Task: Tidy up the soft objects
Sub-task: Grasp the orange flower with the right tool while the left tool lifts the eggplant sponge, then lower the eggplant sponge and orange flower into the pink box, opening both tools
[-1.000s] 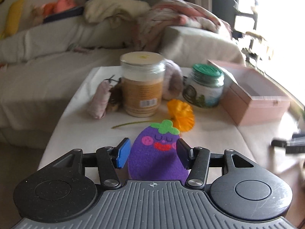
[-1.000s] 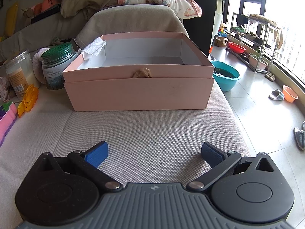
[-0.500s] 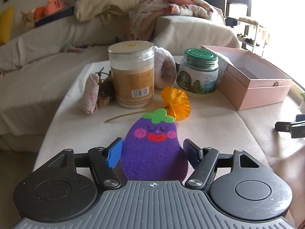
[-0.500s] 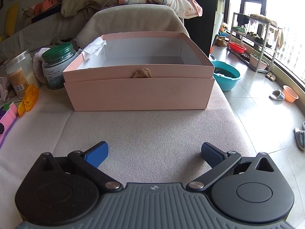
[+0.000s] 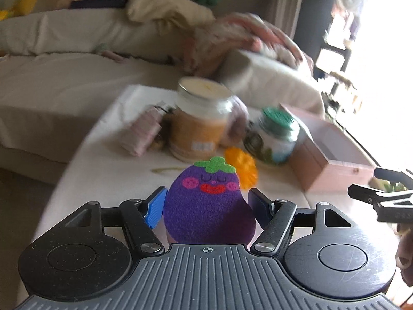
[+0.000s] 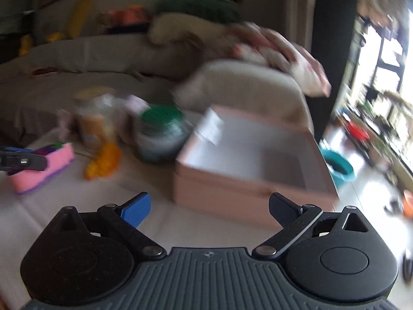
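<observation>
One soft thing, the eggplant sponge [image 5: 209,206], sat clasped between the pads of the left tool [image 5: 206,206] above the desk [image 5: 103,170], short of the pink box [image 6: 247,165]. That box looked nearly bare, though blur hid much. The right tool [image 6: 209,209] gaped, carrying nothing. The orange flower [image 5: 242,165] lay unsorted.

Left gripper [image 5: 206,205] has its blue pads pressed in on both sides of whatever it's carrying, one pad at 9 o'clock and one at 3 o'clock, pointing forward and a bit down. Right gripper [image 6: 209,208] has its jaws spread wide with nothing between them, and it shows up at 3 o'clock in the left wrist view.
</observation>
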Available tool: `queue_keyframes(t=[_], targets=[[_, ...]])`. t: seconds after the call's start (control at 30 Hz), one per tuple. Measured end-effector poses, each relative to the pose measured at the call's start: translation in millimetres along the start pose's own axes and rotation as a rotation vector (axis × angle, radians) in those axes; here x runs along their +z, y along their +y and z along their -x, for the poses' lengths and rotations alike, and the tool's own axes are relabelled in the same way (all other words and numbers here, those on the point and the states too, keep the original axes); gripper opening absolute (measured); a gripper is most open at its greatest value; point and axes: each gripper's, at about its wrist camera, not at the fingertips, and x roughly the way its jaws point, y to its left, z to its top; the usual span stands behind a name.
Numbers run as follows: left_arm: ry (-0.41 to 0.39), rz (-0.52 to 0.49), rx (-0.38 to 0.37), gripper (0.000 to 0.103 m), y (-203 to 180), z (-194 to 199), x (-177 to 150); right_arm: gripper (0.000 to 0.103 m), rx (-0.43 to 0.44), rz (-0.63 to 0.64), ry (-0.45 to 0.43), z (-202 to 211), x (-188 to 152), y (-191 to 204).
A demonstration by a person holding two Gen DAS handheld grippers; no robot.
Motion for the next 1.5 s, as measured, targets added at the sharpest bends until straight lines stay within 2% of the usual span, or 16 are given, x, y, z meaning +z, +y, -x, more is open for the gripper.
queue_keyframes(t=[0.07,0.17,0.33,0.4,0.5,0.77,0.83,0.87,0.9,0.97,1.03,1.13,1.3,1.4,1.5], targets=[[-0.018,0.029,0.012,0.074,8.2,6.7,3.5,0.098,0.068,0.035,-0.007,-1.8,15.1,13.9],[-0.045,0.07,0.024,0.074,19.7,15.7,7.0,0.098,0.165,0.074,0.038,-15.4,29.5,32.0],[-0.072,0.101,0.037,0.074,32.5,24.3,9.2,0.098,0.24,0.146,0.051,-30.3,31.0,53.4],[-0.084,0.114,0.029,0.074,37.9,25.7,9.1,0.093,0.27,0.168,0.063,-36.6,33.0,60.5],[-0.091,0.128,0.011,0.074,44.1,25.5,6.8,0.084,0.279,0.223,0.084,-51.5,36.1,78.9],[-0.111,0.156,0.038,0.074,57.7,28.4,7.6,0.082,0.275,0.23,0.138,-112.8,51.4,112.4],[-0.123,0.17,0.059,0.074,62.4,33.6,9.3,0.072,0.282,0.238,0.171,-125.9,51.0,119.7],[-0.128,0.179,0.072,0.074,65.2,37.1,10.8,0.056,0.285,0.245,0.188,-129.6,50.3,122.5],[-0.133,0.186,0.082,0.074,67.0,40.2,12.5,0.034,0.286,0.253,0.205,-131.5,49.6,124.8],[-0.144,0.192,0.097,0.074,68.7,47.8,17.9,0.013,0.299,0.263,0.217,-125.0,51.3,125.1],[-0.168,0.168,0.099,0.074,66.0,57.5,29.0,0.009,0.313,0.249,0.18,-105.4,57.8,118.9],[-0.229,0.108,0.087,0.074,55.7,72.5,57.6,0.008,0.335,0.235,0.051,-53.0,78.3,96.9],[-0.373,-0.024,0.046,0.074,21.6,81.3,134.5,0.008,0.248,0.177,-0.178,29.4,126.9,36.0],[-0.389,-0.051,-0.037,0.074,-7.1,66.0,177.0,0.008,0.148,0.094,-0.258,51.7,150.2,-13.2],[-0.369,-0.059,-0.182,0.074,-48.0,40.4,207.8,0.008,0.025,0.017,-0.267,50.4,157.3,-59.2]])
